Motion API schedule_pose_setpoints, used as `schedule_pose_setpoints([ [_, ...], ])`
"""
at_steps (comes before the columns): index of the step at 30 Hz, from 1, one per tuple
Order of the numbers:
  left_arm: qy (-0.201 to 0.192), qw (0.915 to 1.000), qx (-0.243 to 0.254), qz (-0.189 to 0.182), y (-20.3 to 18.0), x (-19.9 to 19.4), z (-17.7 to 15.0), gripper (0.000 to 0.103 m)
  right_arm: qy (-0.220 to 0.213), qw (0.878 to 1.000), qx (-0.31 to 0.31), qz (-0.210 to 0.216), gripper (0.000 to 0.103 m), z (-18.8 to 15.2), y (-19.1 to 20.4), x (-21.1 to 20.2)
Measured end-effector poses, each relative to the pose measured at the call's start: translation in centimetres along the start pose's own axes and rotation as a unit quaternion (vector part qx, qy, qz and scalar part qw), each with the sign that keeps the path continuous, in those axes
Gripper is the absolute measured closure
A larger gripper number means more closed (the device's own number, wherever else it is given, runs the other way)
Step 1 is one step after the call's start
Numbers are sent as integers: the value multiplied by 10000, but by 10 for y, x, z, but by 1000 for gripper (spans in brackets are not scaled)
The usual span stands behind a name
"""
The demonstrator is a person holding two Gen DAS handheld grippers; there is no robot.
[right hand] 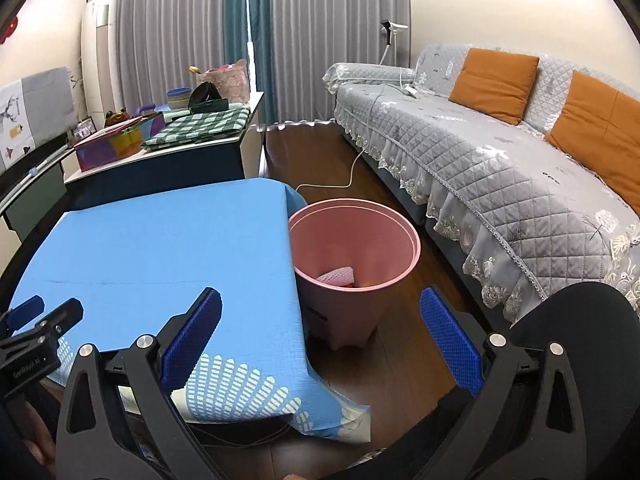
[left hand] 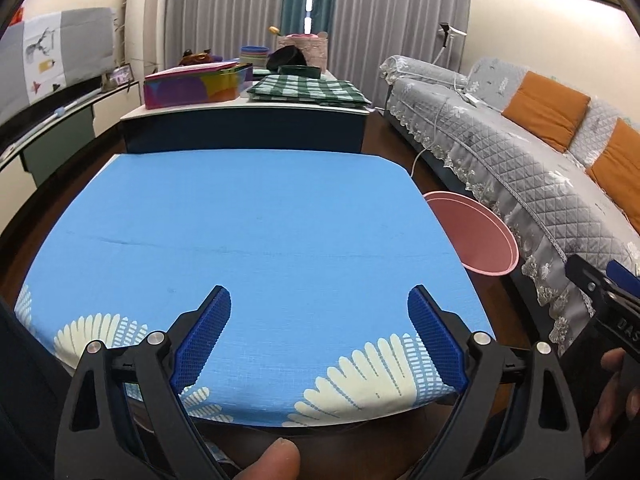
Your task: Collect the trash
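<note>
Blue cloth covers the desk (left hand: 256,220), bare of trash; scraps lie in the pink bin (right hand: 354,248) beside it. Both the left gripper (left hand: 320,320) and right gripper (right hand: 320,320) have fingers spread, empty. Collection looks finished; next, withdraw.

A grey quilted sofa (right hand: 460,152) with orange cushions (right hand: 494,82) lines the right wall. Grey curtains (right hand: 172,32) cover the window behind a cluttered low cabinet (left hand: 244,128). The floor (right hand: 320,160) is dark wood.
</note>
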State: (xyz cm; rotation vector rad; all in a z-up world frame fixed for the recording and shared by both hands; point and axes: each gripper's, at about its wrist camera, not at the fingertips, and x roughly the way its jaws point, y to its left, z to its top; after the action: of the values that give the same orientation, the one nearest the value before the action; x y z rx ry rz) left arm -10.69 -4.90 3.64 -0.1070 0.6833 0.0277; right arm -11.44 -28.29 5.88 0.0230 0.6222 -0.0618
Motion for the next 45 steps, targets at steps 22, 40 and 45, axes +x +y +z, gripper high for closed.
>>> schedule_pose_setpoints([
  [22,-4,9999,64,-94,-8,2,-1,10,-54,9996,-278,-25,5,-1,15,7],
  [40,32,9998,73,-202,-9,3,-2,10,-36,9997,-245,-43,5,-1,11,9],
  [45,3,9997,100,-212,-9,2,-2,10,-45,9997,-249,-41,5,-1,11,9],
])
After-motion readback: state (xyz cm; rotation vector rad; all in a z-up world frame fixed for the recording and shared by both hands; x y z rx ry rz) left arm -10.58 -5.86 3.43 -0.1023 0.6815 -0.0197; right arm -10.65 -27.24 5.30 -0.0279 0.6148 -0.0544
